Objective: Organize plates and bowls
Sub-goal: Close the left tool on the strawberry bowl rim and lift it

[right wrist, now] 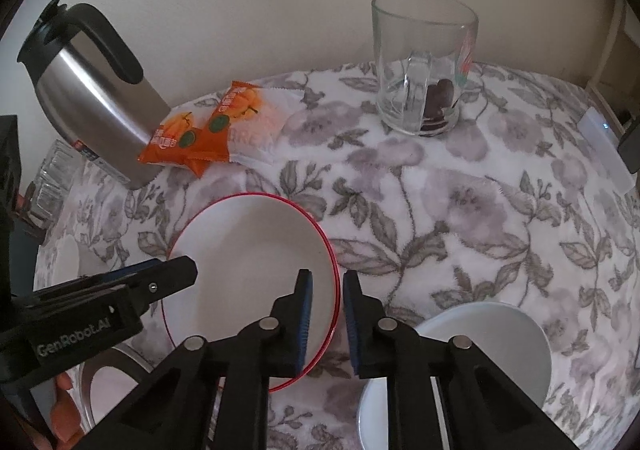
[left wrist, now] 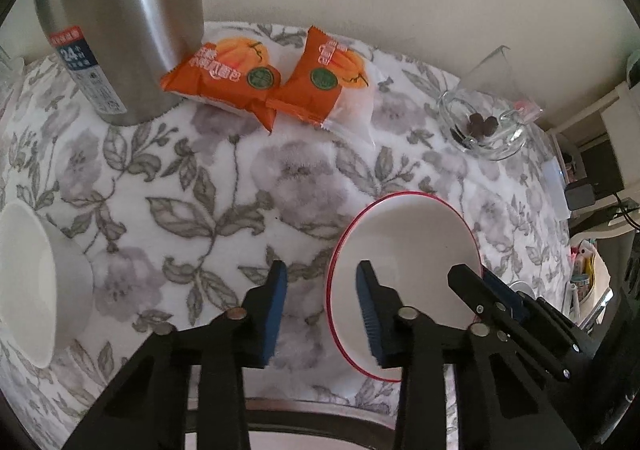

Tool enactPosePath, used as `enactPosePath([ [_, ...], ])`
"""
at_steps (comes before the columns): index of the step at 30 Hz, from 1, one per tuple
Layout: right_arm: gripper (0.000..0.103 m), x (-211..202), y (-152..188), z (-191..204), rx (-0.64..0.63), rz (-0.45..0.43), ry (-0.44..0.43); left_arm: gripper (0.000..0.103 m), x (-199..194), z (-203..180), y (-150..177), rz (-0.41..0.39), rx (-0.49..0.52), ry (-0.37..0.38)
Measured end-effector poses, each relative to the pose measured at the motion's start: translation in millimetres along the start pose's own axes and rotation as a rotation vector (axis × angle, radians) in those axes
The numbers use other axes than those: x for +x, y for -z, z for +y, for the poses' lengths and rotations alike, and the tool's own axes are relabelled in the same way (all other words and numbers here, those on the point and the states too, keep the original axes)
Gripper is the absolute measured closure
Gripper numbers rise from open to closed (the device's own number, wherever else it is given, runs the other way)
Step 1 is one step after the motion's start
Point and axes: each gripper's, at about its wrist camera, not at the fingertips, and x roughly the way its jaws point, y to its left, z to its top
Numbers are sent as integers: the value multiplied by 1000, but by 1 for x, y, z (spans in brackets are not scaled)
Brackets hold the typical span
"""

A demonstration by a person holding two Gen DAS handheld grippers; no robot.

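My right gripper (right wrist: 323,320) straddles the red-rimmed plate (right wrist: 248,266) edge, jaws narrowly apart, no firm grip. Left gripper (left wrist: 322,310) gapes wide, holding nothing. Glass mug (right wrist: 420,65) at one o'clock holds dark pieces. White bowl (left wrist: 36,282) at nine o'clock; floral cloth (right wrist: 460,209) underneath.

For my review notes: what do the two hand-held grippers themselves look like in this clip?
Both are matte black plastic. The left hand-held gripper and the right hand-held gripper each have two angular fingers lined with ribbed blue pads and round silver pivot pins. White "GenRobot.AI" lettering marks the left one's side. No cables or sleeves are visible.
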Motion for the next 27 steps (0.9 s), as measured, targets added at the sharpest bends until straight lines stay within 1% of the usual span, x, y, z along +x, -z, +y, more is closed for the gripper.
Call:
enactPosePath([
  [2,88,4,0,0,-4,7,9,77,4,0,0,7,-2,-1],
  [6,88,10,1,-4,18,21,8,82,11,2,-1,23,-10,3],
  [8,88,14,3,-4,16,27,11,83,13,2,-1,24,-9,1],
  [14,91,19,4,-1,10,31,7,91,22,-2,0,37,2,0],
  [20,92,20,5,1,2,30,5,96,20,-4,2,32,12,7],
  [23,93,20,5,1,10,29,3,96,18,-7,2,26,26,-1],
  [27,93,18,6,0,21,23,-1,96,18,-5,2,17,21,11],
])
